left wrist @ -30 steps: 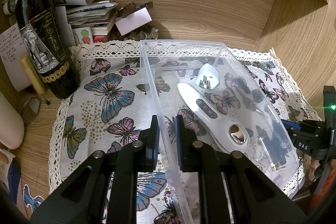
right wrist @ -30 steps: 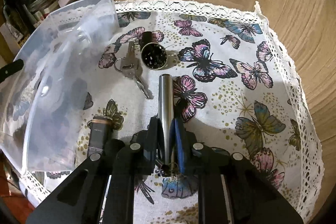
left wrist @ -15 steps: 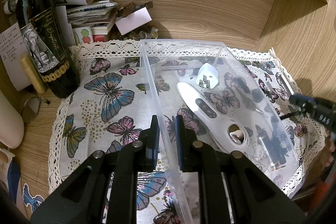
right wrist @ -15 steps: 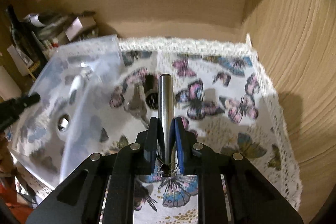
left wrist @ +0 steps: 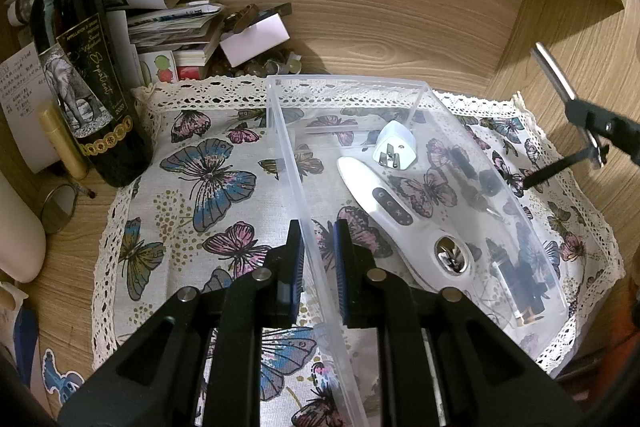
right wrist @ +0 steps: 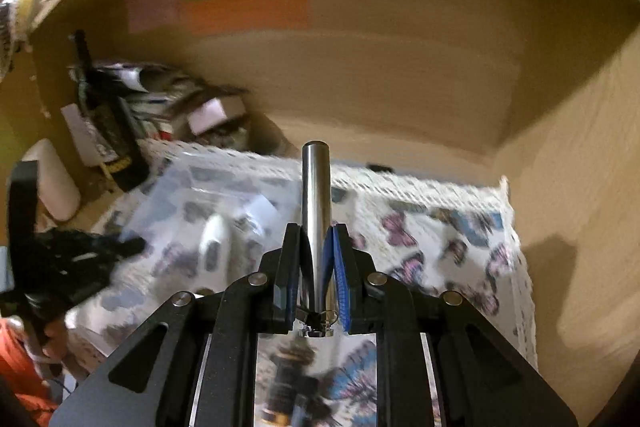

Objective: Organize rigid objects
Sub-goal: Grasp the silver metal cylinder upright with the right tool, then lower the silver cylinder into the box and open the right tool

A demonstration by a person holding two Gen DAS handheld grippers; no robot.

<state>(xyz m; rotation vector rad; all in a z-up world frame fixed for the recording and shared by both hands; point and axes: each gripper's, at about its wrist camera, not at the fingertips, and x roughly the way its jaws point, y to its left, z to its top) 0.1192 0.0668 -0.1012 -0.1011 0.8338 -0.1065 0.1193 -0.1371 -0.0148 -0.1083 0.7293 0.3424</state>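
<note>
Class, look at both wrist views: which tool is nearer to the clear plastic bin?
Left. The left tool is shut on the clear plastic bin, clamping its side wall. The right tool, shut on a metal tube, is raised in the air beside the bin.

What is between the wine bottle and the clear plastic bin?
Left wrist view: between the wine bottle and the clear plastic bin lies only bare butterfly-print cloth; no object sits there.

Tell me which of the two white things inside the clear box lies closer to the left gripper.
The long white remote-like device. It stretches along the clear box floor toward the left gripper; the small white plug adapter sits beyond its far tip.
</note>
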